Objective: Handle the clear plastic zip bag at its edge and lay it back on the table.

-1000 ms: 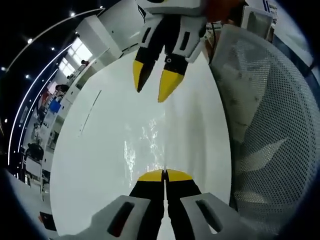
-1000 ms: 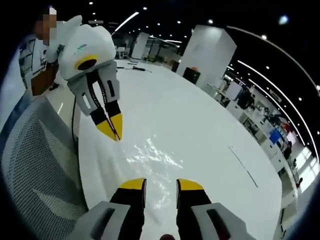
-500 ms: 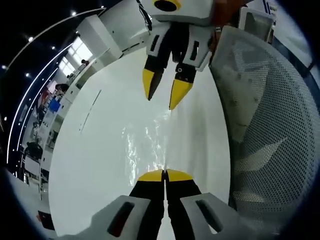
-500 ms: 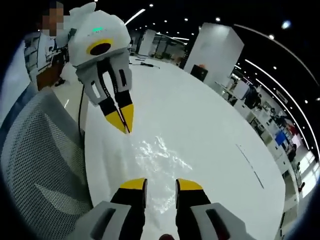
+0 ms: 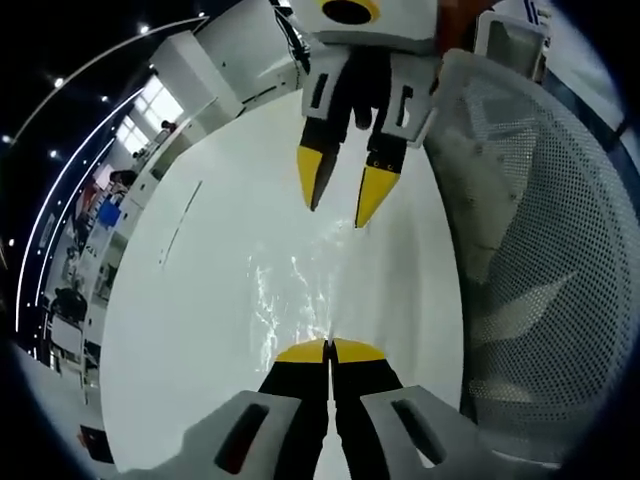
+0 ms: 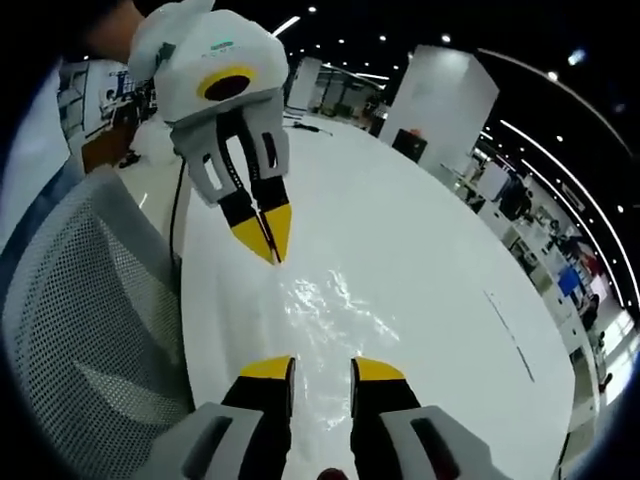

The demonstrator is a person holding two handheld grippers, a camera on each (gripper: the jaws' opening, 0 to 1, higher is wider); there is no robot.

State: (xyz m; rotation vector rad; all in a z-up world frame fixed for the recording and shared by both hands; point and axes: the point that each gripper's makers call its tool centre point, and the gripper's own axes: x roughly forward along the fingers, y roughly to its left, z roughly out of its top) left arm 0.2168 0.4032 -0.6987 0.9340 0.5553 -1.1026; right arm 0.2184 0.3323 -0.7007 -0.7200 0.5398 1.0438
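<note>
Here the left gripper (image 5: 329,350) pinches one edge of the clear plastic zip bag (image 5: 290,290) lying on the white round desk (image 5: 200,300), probably for lifting, while the right gripper (image 6: 321,370) hovers spread.

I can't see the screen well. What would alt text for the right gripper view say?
A clear plastic zip bag lies crinkled on a white table, between two yellow-tipped grippers. The right gripper rises from the bottom with fingers apart; the left gripper points down at the bag's far edge, fingers together. A mesh chair stands alongside.
</note>
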